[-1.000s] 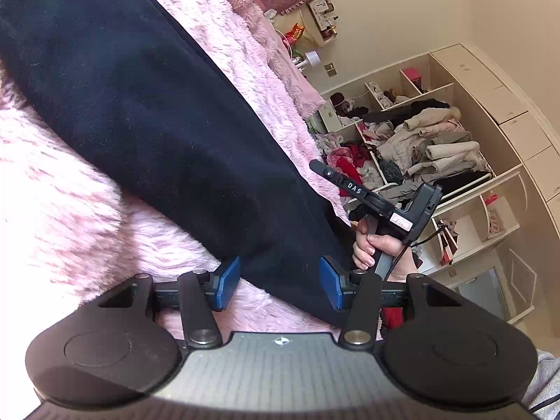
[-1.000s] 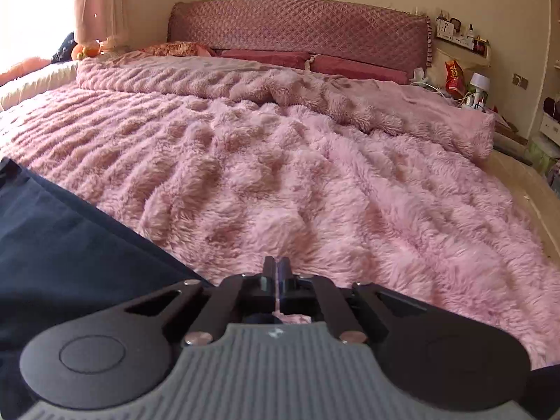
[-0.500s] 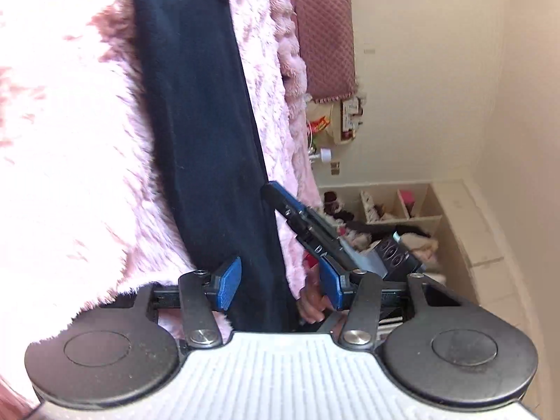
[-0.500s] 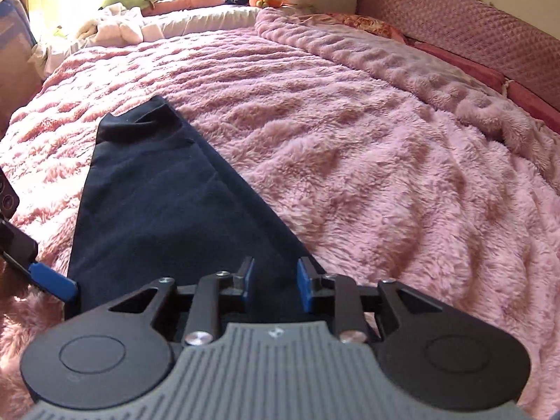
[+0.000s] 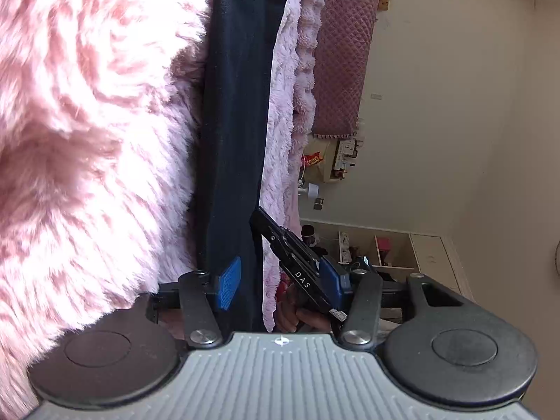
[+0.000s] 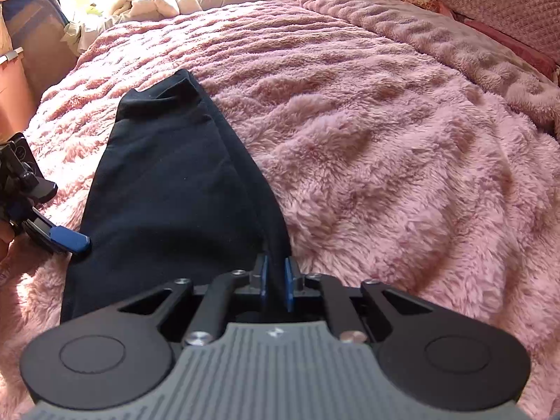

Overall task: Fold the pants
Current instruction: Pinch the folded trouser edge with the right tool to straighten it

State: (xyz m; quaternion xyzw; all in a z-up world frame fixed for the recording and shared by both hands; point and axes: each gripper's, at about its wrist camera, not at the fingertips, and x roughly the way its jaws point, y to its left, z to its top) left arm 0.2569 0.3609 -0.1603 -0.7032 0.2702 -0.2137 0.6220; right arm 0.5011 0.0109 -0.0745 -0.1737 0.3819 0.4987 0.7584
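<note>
Pants (image 6: 168, 189) on pink blanket (image 6: 385, 161), right gripper (image 6: 275, 281) pinching hem, "DAS" label (image 5: 303, 279)

Fluffy pink blanket (image 6: 402, 147) spread across the bed, quilted mauve headboard (image 6: 504, 3) at the far right. Bright sunlight on the far bedding. Cream wall (image 5: 455, 105), open cluttered shelving (image 5: 378, 248) at its foot.

Pants (image 6: 175, 182) flat on blanket (image 6: 385, 140), left hand-held gripper (image 6: 68, 238) beside one edge, pillows (image 6: 507, 38) behind.

L gripper (image 5: 278, 281) fingers apart around dark pants (image 5: 238, 133) edge.
</note>
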